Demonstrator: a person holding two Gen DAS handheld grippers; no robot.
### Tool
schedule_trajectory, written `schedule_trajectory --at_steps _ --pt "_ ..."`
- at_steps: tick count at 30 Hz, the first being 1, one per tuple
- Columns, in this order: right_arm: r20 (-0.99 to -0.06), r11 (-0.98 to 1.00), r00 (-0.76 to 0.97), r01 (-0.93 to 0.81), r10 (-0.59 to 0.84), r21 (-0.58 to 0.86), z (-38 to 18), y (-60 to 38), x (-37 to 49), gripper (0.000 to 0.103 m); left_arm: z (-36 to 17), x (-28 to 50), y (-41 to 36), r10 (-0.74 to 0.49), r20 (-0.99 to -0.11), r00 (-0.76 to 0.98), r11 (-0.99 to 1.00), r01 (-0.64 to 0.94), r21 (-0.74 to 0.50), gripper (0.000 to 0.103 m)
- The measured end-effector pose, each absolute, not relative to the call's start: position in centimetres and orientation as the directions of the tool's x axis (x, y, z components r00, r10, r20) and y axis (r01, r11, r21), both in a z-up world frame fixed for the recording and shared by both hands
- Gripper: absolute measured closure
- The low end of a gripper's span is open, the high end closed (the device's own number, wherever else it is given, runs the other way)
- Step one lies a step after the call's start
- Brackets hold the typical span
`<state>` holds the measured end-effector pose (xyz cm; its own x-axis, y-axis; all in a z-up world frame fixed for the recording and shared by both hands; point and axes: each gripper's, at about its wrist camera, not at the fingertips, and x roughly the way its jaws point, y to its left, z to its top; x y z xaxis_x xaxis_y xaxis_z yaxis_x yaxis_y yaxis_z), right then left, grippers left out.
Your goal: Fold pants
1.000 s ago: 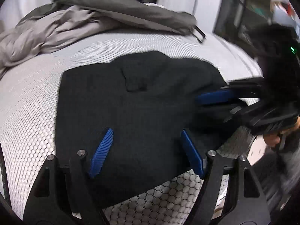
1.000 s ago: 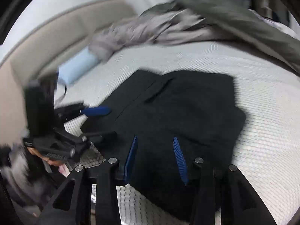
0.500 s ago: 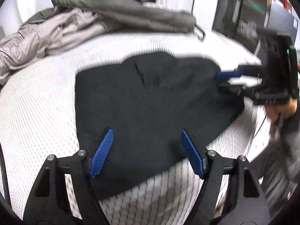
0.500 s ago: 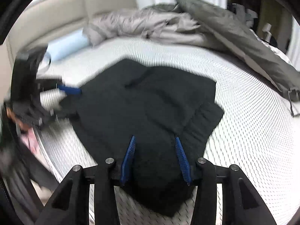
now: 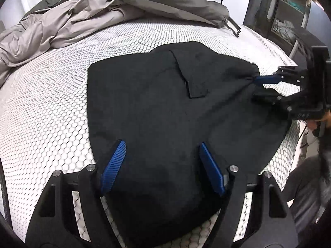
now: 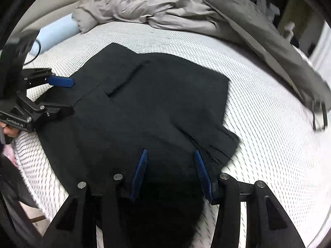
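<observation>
The black pants (image 5: 157,107) lie folded in a flat pile on the white mesh bed, a back pocket facing up; they also show in the right wrist view (image 6: 149,107). My left gripper (image 5: 162,157) is open over the near edge of the pile, nothing between its blue pads. It also shows at the left in the right wrist view (image 6: 68,95). My right gripper (image 6: 170,161) is open over the opposite edge, empty. In the left wrist view it (image 5: 256,88) sits at the pile's right corner, jaws apart, touching the cloth edge.
A rumpled grey-beige duvet (image 5: 51,24) and a grey cover (image 5: 157,2) lie at the bed's far side. A light blue roll (image 6: 55,33) rests by the headboard. The bed edge (image 5: 298,128) drops off at the right. Shelving (image 5: 285,10) stands beyond.
Both grippers have pulled back from the pile and spread further apart along it. The pants lie flatter and more spread out than a second ago.
</observation>
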<state>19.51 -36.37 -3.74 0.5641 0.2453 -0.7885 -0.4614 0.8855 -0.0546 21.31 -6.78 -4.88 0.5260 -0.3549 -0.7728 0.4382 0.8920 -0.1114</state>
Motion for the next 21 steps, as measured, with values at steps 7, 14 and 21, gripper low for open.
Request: schedule_trajectory --at_steps 7,14,21 --pt "-0.703 0.9 0.621 -0.43 0.347 0.065 -0.8 -34.6 20.8 0.04 -0.5 21.5 -6.9 -0.339 -0.687 0.642 0.925 0.362 -0.118 0.031" --pt "-0.836 0.897 0.535 -0.421 0.126 -0.135 -5.0 -29.4 25.3 0.041 -5.1 26.2 -8.2 -0.262 -0.787 0.559 0.943 0.321 -0.086 0.028" --pt "-0.814 0.9 0.558 -0.421 0.16 -0.112 -3.7 -33.0 22.7 0.045 -4.2 25.5 -7.3 -0.272 -0.793 0.545 0.944 0.31 -0.111 0.028"
